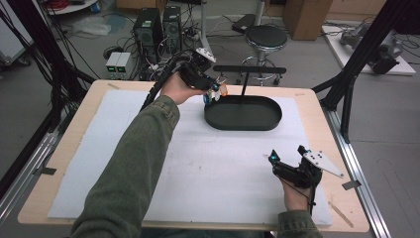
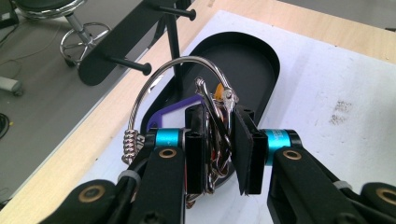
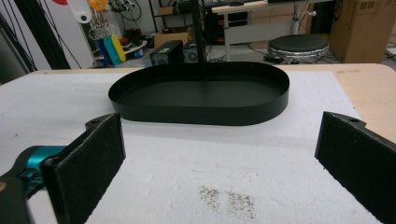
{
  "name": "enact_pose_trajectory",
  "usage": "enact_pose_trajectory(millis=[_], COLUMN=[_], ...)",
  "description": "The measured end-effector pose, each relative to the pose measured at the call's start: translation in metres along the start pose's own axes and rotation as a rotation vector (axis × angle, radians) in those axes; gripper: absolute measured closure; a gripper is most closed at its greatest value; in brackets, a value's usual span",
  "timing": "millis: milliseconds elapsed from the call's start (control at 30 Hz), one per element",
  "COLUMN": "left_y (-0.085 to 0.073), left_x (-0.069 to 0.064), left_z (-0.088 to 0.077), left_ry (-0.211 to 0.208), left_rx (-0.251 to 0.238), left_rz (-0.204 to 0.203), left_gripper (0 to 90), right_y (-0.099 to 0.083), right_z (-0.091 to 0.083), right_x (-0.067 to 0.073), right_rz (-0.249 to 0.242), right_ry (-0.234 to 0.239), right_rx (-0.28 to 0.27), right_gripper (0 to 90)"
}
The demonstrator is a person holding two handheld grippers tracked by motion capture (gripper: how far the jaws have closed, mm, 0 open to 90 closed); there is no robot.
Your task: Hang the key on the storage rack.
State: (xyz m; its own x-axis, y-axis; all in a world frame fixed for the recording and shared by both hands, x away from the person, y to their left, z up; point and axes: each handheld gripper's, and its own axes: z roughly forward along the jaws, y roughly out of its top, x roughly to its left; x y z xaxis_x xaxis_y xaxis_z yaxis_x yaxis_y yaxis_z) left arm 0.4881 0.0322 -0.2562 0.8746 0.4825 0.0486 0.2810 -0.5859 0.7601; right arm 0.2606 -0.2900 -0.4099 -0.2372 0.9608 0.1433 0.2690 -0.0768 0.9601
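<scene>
My left gripper [image 1: 212, 92] hangs over the left end of a black oval tray [image 1: 243, 119] at the far side of the mat. It is shut on a key bunch [image 2: 228, 97] with a large silver wire loop, smaller rings, and purple and orange tags. In the right gripper view the bunch's coloured tags [image 3: 106, 44] hang at the upper left. A black rack [image 2: 116, 51] with side pegs stands on a thin post [image 1: 243, 85] rising from the tray. My right gripper [image 1: 288, 155] rests low over the mat's near right part, open and empty, facing the tray [image 3: 201, 109].
A white foam mat [image 1: 148, 163] covers most of the wooden table [image 1: 327, 119]. A round stool [image 1: 266, 38], computer towers [image 1: 148, 27] and cables stand on the floor beyond the far edge. Black frame posts [image 1: 356, 64] flank the table.
</scene>
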Motion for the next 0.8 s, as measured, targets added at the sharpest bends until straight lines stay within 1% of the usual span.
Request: enact_pose_trajectory(millis=[133, 233, 300, 367, 433, 500, 567, 733, 800], left_y=[-0.001, -0.001, 0.0, 0.0, 0.0, 0.0, 0.0, -0.003, -0.005], left_x=[0.006, 0.01, 0.013, 0.017, 0.019, 0.021, 0.023, 0.036, 0.039], left_z=[0.007, 0.008, 0.007, 0.007, 0.009, 0.011, 0.012, 0.015, 0.018], left_ry=[0.001, 0.017, 0.03, 0.029, 0.046, 0.045, 0.045, 0.061, 0.054], left_rx=[-0.005, -0.018, -0.034, -0.036, -0.025, -0.035, -0.047, -0.019, -0.022], left_rz=[-0.019, -0.023, -0.037, -0.054, -0.046, -0.049, -0.063, -0.107, -0.122], left_gripper=[75.8, 75.8, 75.8, 75.8, 75.7, 75.8, 75.7, 75.2, 75.0], right_y=[0.0, 0.0, 0.0, -0.001, -0.001, -0.001, -0.001, -0.001, -0.001], right_z=[-0.001, -0.001, -0.001, -0.001, -0.001, -0.001, -0.001, -0.002, -0.003], right_x=[-0.001, -0.001, -0.002, -0.002, -0.002, -0.002, -0.002, -0.004, -0.005], right_rz=[-0.001, 0.003, 0.002, 0.007, 0.004, 0.003, 0.004, 0.012, 0.017], right_ry=[0.0, 0.0, 0.0, -0.002, -0.002, -0.003, -0.002, -0.006, -0.01], right_rx=[0.0, 0.001, 0.002, 0.004, 0.004, 0.005, 0.003, 0.0, 0.0], right_gripper=[0.5, 0.5, 0.5, 0.5, 0.6, 0.5, 0.5, 0.5, 0.5])
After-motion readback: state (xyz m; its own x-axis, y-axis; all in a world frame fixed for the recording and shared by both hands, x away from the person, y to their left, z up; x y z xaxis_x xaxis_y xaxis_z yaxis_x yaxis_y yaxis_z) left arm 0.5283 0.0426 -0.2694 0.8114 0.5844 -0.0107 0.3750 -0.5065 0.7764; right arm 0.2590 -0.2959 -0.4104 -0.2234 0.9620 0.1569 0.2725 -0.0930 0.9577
